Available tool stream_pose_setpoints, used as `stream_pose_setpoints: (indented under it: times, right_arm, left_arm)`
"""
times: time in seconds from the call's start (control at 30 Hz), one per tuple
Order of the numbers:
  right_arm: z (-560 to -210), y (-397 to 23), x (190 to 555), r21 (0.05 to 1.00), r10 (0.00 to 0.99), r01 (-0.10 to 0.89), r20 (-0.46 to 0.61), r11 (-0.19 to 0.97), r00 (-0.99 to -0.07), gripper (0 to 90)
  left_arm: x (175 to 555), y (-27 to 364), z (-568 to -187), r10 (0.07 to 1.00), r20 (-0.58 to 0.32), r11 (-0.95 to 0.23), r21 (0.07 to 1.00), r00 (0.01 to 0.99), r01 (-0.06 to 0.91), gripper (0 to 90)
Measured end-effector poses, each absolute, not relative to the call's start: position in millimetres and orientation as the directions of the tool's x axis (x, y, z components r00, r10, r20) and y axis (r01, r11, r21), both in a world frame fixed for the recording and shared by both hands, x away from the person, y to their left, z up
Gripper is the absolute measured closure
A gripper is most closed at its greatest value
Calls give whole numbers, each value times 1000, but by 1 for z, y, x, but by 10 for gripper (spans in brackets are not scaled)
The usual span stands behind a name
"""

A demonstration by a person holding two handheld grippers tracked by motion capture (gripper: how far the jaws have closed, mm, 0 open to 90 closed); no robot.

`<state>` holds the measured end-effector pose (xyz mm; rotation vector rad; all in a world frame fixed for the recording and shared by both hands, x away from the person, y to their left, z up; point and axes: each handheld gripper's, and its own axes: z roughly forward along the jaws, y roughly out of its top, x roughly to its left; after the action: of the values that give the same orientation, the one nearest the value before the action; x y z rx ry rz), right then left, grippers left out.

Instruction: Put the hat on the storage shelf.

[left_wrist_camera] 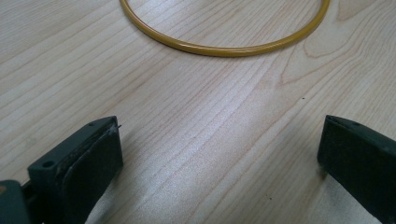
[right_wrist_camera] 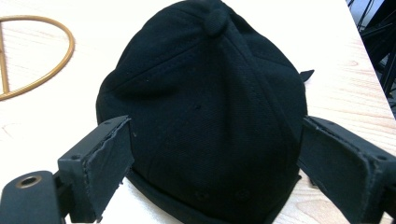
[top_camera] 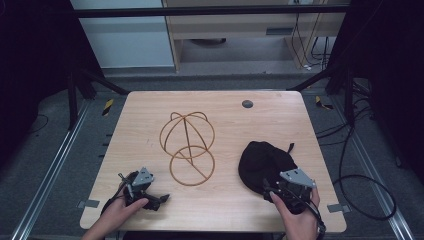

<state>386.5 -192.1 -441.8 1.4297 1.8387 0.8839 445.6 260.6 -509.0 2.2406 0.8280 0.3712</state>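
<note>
Right gripper (right_wrist_camera: 215, 158), jaws spread, straddles the black cap (right_wrist_camera: 205, 102) at frame centre; left gripper (left_wrist_camera: 219, 154), jaws spread, hovers below the wire stand (left_wrist_camera: 224, 44) at frame top.

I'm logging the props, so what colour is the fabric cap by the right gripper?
Plain black fabric cap, clearest in the right gripper view.

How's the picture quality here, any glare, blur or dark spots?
High view: dim, surroundings near black, table evenly lit, slightly soft. Left gripper view: pale sheen on the wood between the fingers, the near fingers soft. Right gripper view: table washed out bright, black cap dark but its seams readable.
</note>
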Motion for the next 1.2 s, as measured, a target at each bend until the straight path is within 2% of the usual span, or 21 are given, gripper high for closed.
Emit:
stream_pose_setpoints:
  times: [0.43,0.57,0.67,0.8,0.9,1.2]
  right_arm:
    - [-429,-199,398,788,964,571,-104,229,-243,132]
    - [-417,-200,410,728,938,608,-144,317,-316,133]
    - [-409,-201,415,706,930,621,-155,341,-334,140]
    - [-394,-205,430,657,907,650,-132,381,-399,165]
    - [-379,-208,448,578,882,687,-136,440,-451,173]
    - [-362,-203,480,492,843,704,-131,512,-521,185]
  left_arm:
    - [446,261,-509,654,19,-544,707,756,452,0]
    - [446,261,-509,654,19,-544,707,756,452,0]
    - [446,261,-509,653,20,-545,707,757,452,0]
    - [446,261,-509,652,20,-545,707,758,451,0]
    - [446,261,-509,652,20,-545,707,758,451,0]
    - [446,261,-509,652,20,-545,707,758,451,0]
